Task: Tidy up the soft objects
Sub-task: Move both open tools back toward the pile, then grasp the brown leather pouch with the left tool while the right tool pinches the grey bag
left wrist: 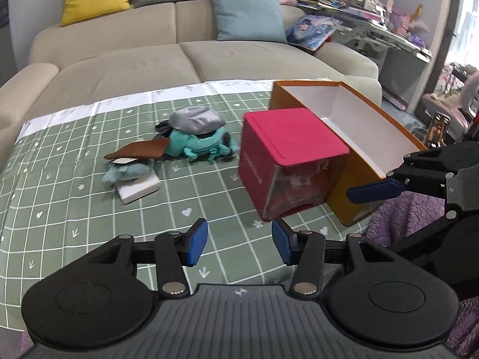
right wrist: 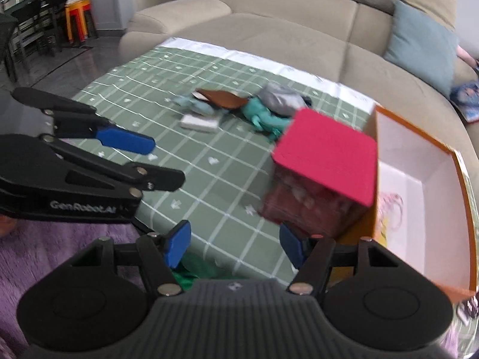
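- Soft objects: I count a small pile mid-cloth — a teal plush toy (left wrist: pixel 199 143) with a grey fabric bundle (left wrist: pixel 196 118) on top of it, and beside them a paler blue-green soft toy (left wrist: pixel 127 172) lying on a small white block (left wrist: pixel 139 188), under a brown leather-like piece (left wrist: pixel 140 151).
- Red box (left wrist: pixel 292 137): cube with a red lid and clear sides, to the right of the pile, touching the orange box (left wrist: pixel 353 125). Contents too blurred to name.
- Orange box: open-topped, white inside, at the cloth's right edge.
- Left gripper (left wrist: pixel 239 243): my near tool, jaws apart, nothing between the blue pads, well short of the pile.
- Right gripper (right wrist: pixel 235 243): jaws apart, empty, just in front of the red box.
- Green checked cloth (left wrist: pixel 74 209): covers the work surface.
- Beige sofa (left wrist: pixel 125 59): behind the cloth, with yellow and blue cushions.
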A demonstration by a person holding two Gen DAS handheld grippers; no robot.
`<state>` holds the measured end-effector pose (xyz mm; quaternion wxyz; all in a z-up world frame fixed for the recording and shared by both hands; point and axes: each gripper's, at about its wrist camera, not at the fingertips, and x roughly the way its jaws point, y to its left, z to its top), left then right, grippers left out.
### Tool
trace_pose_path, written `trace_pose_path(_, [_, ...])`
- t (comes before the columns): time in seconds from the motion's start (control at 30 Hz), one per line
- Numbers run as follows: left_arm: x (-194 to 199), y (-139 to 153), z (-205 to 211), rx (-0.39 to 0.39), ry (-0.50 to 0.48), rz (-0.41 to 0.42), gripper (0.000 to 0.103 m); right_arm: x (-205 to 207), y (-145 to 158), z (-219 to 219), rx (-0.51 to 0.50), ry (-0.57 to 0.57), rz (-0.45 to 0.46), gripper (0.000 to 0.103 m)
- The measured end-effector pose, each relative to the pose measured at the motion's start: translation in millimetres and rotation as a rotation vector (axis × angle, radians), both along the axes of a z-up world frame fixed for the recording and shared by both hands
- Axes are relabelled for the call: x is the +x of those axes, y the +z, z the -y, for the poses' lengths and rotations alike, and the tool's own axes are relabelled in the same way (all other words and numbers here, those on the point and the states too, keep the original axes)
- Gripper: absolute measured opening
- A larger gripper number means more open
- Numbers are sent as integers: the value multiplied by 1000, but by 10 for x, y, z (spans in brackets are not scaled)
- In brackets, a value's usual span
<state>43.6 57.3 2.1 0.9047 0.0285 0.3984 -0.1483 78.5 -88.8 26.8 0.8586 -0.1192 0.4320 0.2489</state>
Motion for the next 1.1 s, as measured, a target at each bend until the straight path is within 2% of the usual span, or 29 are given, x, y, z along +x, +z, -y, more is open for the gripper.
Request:
trace_pose_path(0.13, [102, 26, -163, -6, 26, 4, 57, 141, 53, -166, -1, 55, 18, 65])
trace_pose_path(0.37, [423, 91, -423, 37, 33, 26, 57, 491, 57, -399, -3, 119, 8, 65])
trace_pose_path(0.53, [722, 79, -552, 53, 19, 17, 57, 876, 42, -510, -8, 156, -11, 65])
trace_pose_path(0.63, [933, 32, -622, 73, -5, 6, 63, 1132, 13, -548, -14, 167, -31, 65])
trace_pose_path(0.77, [1209, -69, -663, 141, -68, -1, 70, 1490, -47, -565, -48, 169, -51, 65])
trace_pose_path(0.9, [1455, -216, -600, 271, -168, 17, 75, 1867, -115, -564, -78, 164, -91, 66])
trace_pose_path(1.1, [1799, -545, -444, 402, -300, -5, 77, 2409, -281, -632, -114, 180, -163, 76])
